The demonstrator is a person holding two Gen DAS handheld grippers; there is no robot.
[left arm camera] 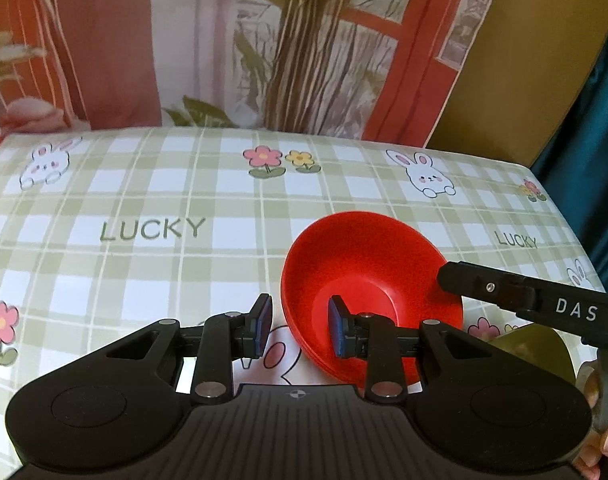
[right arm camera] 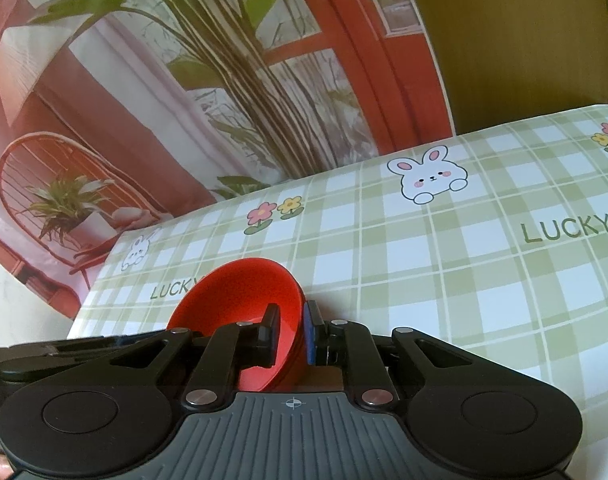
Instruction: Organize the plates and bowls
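Starting at the left: got the left gripper (left arm camera: 299,330) at 6 o'clock of its own view, jaws apart and straddling the near wall of the red bowl (left arm camera: 368,276). One pad sits outside the rim and the other down inside the well, with neither visibly pressing. Calling that released, nothing held.

Moving right: bowl's tipped up with its mouth facing the left camera, sitting around 4 o'clock over the checked tablecloth (left arm camera: 143,280). Can't tell if its lower edge rests on the cloth, since the gripper body hides that. Could even be a couple of bowls nested, going by the doubled lines low on the wall, but not sure.

Further right: right gripper (right arm camera: 291,334) comes in from 3 o'clock, clenched on the bowl's wall, one finger inside and one outside. Also spotting an olive dish-like thing (left arm camera: 536,346) at 4 o'clock, mostly hidden.

Looks like mid-carry or a handover of the bowl. Next probably needs the left pads closing on that thin, slick wall before the right lets go, or backing out clean without knocking it.
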